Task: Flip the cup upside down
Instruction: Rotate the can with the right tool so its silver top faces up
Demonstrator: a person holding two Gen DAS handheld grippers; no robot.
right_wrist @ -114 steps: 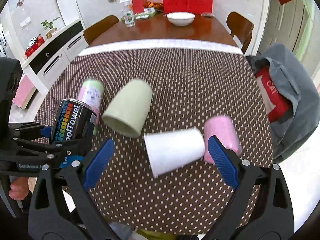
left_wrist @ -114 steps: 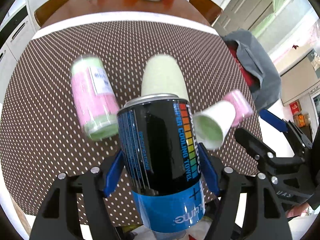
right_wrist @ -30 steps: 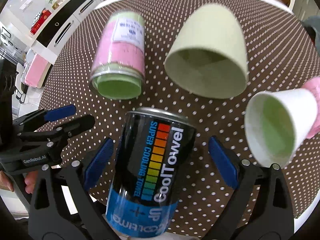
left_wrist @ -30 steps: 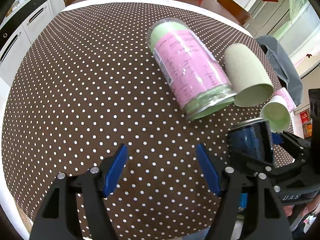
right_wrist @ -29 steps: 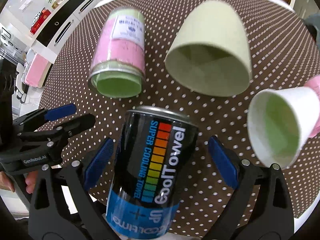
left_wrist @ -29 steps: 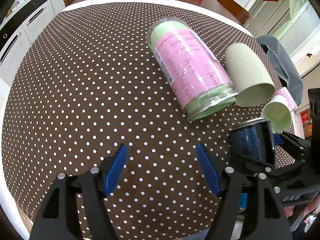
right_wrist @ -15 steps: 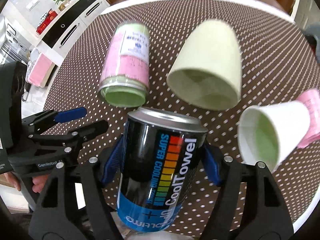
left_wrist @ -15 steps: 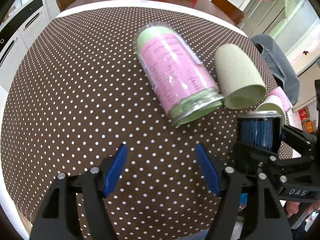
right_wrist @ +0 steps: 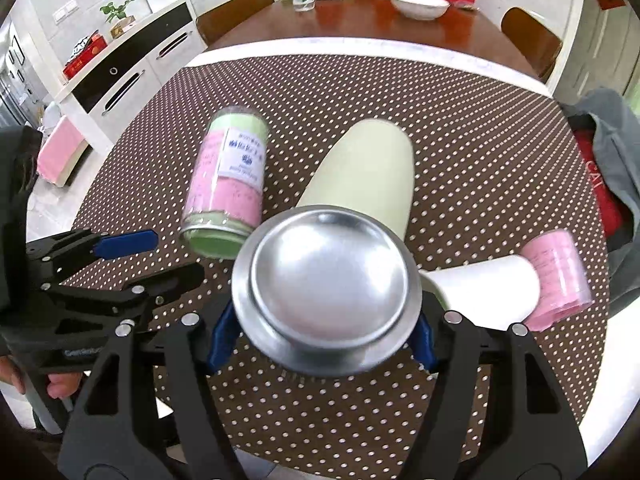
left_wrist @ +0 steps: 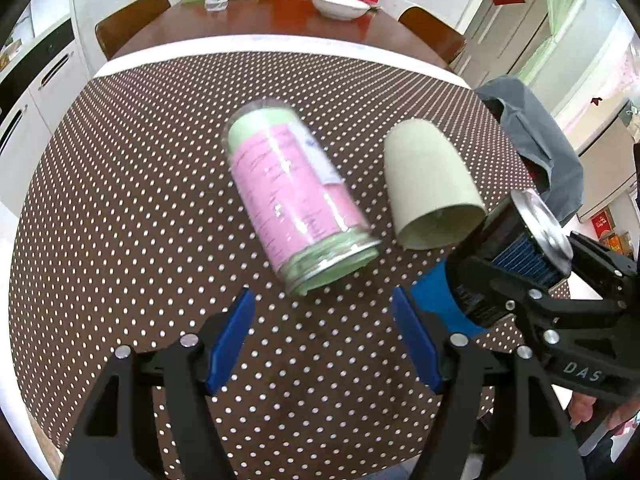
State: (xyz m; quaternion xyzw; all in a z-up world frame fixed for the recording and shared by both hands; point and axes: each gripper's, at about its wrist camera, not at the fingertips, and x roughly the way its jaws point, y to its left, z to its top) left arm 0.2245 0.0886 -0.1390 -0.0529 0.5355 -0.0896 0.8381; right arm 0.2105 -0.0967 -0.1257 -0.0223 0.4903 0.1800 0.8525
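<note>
Right fingers (right_wrist: 322, 330) clamp the can (right_wrist: 326, 290); left fingers (left_wrist: 322, 330) gape above the dotted tablecloth (left_wrist: 140, 200).

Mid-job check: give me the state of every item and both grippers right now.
Right gripper: shut on the black can.
Black can: held off the table, metal end toward the right wrist camera.
Left gripper: open, holding nothing.
Pink-labelled jar: lying on its side.
Pale green cup: lying on its side, mouth toward the camera.
White cup: lying on its side.
Pink roll: beside the white cup.
</note>
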